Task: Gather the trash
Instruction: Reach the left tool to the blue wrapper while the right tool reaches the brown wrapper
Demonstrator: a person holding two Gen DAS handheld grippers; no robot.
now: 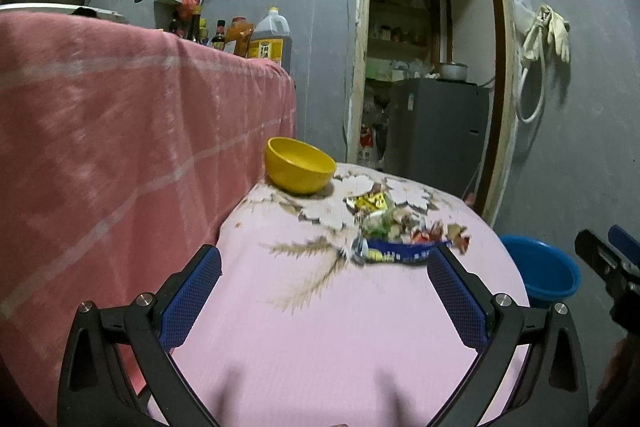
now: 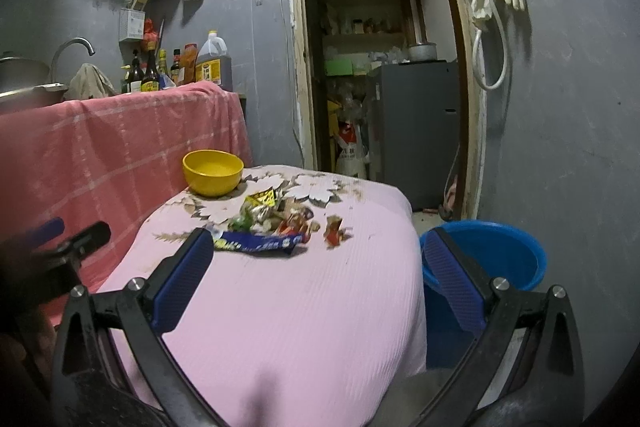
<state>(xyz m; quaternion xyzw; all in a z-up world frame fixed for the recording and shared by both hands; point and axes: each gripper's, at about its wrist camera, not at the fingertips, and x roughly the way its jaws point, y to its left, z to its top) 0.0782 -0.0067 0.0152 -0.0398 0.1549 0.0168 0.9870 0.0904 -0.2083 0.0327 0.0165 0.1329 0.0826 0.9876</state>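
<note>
A pile of trash wrappers (image 1: 394, 223) lies on the pink tablecloth (image 1: 320, 327), with a long blue wrapper (image 1: 400, 254) at its near edge. The pile also shows in the right wrist view (image 2: 280, 217), with the blue wrapper (image 2: 260, 245) in front. A blue bucket (image 2: 496, 251) stands on the floor right of the table; it also shows in the left wrist view (image 1: 544, 267). My left gripper (image 1: 324, 263) is open and empty, just short of the pile. My right gripper (image 2: 316, 255) is open and empty, above the table's right edge.
A yellow bowl (image 1: 299, 171) sits at the table's far left, also in the right wrist view (image 2: 213, 171). A counter draped in pink cloth (image 1: 120, 131) stands to the left with bottles and a sink. An open doorway (image 2: 380, 67) lies behind.
</note>
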